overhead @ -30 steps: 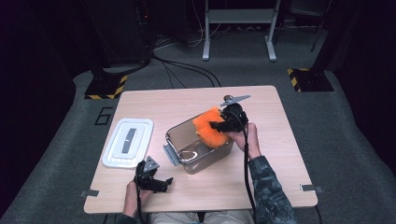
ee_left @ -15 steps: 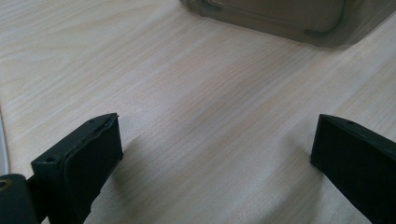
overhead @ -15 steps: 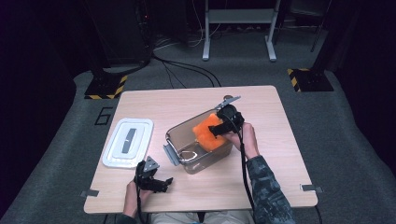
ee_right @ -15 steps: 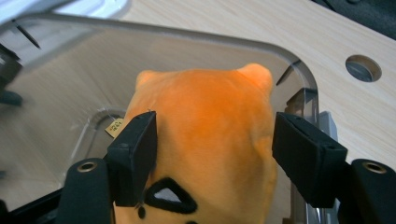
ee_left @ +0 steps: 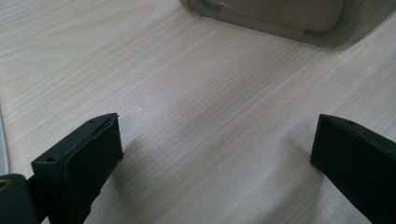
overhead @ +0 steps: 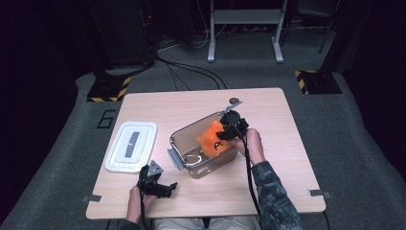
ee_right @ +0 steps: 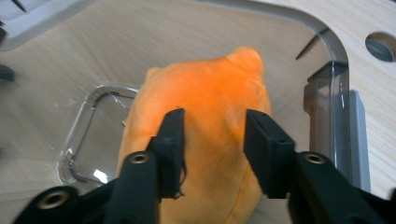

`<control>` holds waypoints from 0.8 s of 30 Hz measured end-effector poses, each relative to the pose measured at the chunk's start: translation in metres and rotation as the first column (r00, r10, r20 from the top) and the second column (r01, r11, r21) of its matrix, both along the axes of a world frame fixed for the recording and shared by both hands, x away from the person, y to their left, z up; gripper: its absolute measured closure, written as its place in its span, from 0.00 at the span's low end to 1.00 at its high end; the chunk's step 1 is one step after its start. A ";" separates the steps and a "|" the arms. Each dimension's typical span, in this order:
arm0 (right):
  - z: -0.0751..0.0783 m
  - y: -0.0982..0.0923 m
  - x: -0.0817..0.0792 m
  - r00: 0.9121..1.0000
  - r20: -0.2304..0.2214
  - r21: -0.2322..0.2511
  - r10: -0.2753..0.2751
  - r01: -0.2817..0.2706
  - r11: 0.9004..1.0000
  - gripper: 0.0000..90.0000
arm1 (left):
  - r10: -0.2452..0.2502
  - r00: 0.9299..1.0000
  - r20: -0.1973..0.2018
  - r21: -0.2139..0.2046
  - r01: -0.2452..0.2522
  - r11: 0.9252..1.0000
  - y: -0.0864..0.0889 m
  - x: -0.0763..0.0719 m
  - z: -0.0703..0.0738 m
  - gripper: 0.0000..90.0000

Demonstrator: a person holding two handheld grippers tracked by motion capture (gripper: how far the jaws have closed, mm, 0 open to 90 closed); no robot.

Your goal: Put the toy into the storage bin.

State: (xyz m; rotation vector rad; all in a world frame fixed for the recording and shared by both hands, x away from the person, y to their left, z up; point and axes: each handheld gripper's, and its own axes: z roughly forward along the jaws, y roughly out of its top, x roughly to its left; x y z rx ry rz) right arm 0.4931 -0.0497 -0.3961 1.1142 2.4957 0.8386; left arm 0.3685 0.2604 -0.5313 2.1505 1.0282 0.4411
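Right gripper view is showing the orange plush toy (ee_right: 205, 126) from close: it is soft and rounded, with short fuzzy fabric, a small bump like an ear at its far end and a seam running along its lower side. The right gripper (ee_right: 212, 140) is pinching it, and the two black jaws, which have just been closing, are pressing into the fabric on both sides. The toy is sitting inside the clear plastic container (ee_right: 334, 79), which has rounded corners and a grey clasp on its wall.

From the high view, the toy (overhead: 214, 139) is showing a small dark mark on its front, but it is too small to read. The container (overhead: 184, 139) is standing near the middle of the wooden table (overhead: 287, 158), and its white lid (overhead: 131, 146) is lying apart, at the left. On the floor beside the table a painted figure "6" (overhead: 106, 119) is showing.

The left gripper (overhead: 158, 184) is resting near the front edge with its jaws standing wide apart, nothing between them.
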 end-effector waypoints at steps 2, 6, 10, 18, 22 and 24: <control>-0.002 0.000 0.001 1.000 -0.011 -0.002 -0.018 0.018 1.000 0.72 | 0.000 1.000 0.000 0.000 0.000 1.000 0.000 0.000 0.000 0.02; -0.004 0.000 0.001 1.000 -0.016 0.005 -0.023 0.023 1.000 0.69 | 0.000 1.000 0.000 0.000 0.000 1.000 0.000 0.000 0.000 0.02; -0.001 -0.006 -0.001 0.999 -0.007 0.043 -0.037 0.037 0.998 0.48 | -0.001 1.000 0.003 -0.004 0.001 1.000 0.000 0.000 0.000 0.02; 0.010 -0.018 -0.015 0.997 0.070 0.148 -0.035 0.024 0.989 0.18 | -0.002 1.000 0.002 0.004 0.002 1.000 0.000 0.000 0.000 0.02; 0.015 -0.024 -0.022 0.993 0.114 0.156 -0.042 0.024 0.987 0.05 | -0.002 1.000 0.002 0.004 0.002 1.000 0.000 0.000 0.000 0.02; 0.016 -0.030 -0.025 0.991 0.129 0.156 -0.038 0.018 0.988 0.02 | -0.002 1.000 0.002 0.004 0.002 1.000 0.000 0.000 0.000 0.02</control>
